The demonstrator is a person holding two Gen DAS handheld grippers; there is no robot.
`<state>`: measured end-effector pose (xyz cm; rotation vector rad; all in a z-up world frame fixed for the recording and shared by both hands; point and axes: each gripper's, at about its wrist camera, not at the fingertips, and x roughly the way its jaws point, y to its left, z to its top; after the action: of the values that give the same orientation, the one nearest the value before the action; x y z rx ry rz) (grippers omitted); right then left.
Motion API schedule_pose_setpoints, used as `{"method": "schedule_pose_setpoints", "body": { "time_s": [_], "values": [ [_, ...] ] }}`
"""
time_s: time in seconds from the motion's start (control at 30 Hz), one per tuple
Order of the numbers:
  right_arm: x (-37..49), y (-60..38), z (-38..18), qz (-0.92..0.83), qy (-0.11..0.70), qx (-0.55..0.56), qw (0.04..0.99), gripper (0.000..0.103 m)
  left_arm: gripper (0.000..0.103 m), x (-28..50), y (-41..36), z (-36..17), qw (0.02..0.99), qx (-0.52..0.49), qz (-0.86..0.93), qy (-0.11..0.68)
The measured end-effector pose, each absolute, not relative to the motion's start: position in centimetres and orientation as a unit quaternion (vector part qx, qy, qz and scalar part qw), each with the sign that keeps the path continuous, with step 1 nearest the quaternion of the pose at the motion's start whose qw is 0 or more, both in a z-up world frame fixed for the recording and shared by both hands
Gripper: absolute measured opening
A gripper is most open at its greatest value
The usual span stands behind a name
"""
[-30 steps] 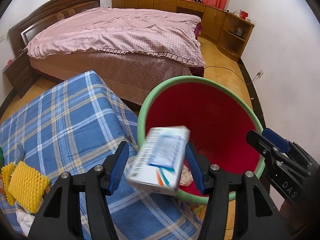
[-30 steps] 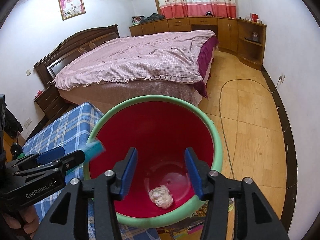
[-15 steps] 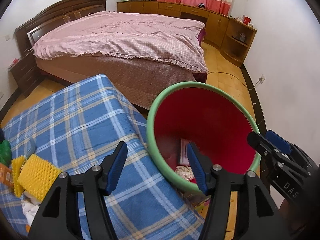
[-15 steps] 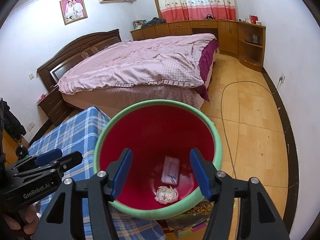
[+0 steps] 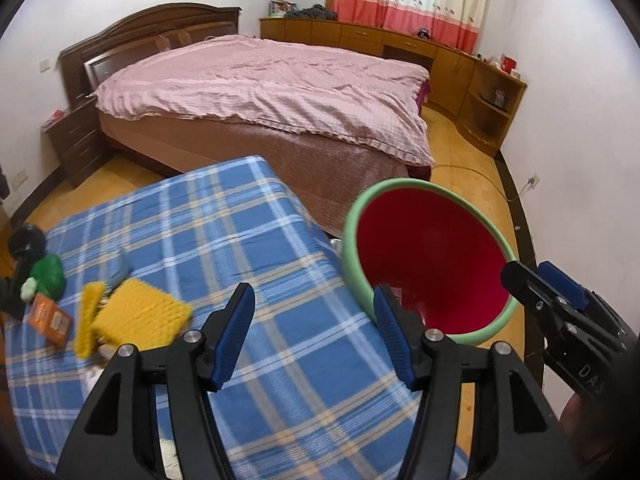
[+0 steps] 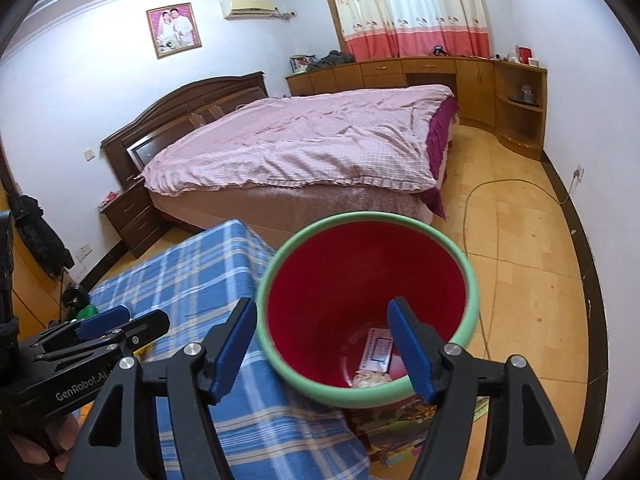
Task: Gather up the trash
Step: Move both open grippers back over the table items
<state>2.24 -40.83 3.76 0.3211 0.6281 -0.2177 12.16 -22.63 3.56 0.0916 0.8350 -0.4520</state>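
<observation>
Left claw [image 5: 316,336] gapes empty; right claw [image 6: 324,346] just widened, empty, above round plastic bin [image 6: 472,280].

box [image 6: 375,353] in bin [image 6: 470,280] | bin right of table [image 5: 248,248] | bed [image 5: 280,92] behind, seemingly apart

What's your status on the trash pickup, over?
Left gripper and right gripper open, empty. White box inside green-rimmed red bucket. Yellow foam netting waiting on blue plaid cloth.

**Hidden and unclear parts**

The bin [image 6: 472,280] floor is half hidden: its near rim covers most of the crumpled paper [image 6: 370,380], and a gripper finger overlaps the box [image 6: 376,350]. Print on the box is too small to read. The orange packet [image 5: 50,320] is blurred.
</observation>
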Motion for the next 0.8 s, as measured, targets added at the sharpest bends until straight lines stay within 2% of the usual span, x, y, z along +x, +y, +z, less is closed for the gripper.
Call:
{"method": "schedule_pose_setpoints", "body": {
  "time_s": [0.43, 0.8],
  "values": [
    [2.0, -34.2, 4.9, -0.053, 0.313, 0.135, 0.939, 0.073, 0.062, 10.2, -13.5, 5.6, 0.913, 0.011, -0.148, 0.381],
    [3.0, -27.4, 3.6, 0.002, 0.34, 0.108, 0.934, 0.073, 0.062, 9.2, -4.8, 5.1, 0.923, -0.011, -0.071, 0.378]
  ]
}}
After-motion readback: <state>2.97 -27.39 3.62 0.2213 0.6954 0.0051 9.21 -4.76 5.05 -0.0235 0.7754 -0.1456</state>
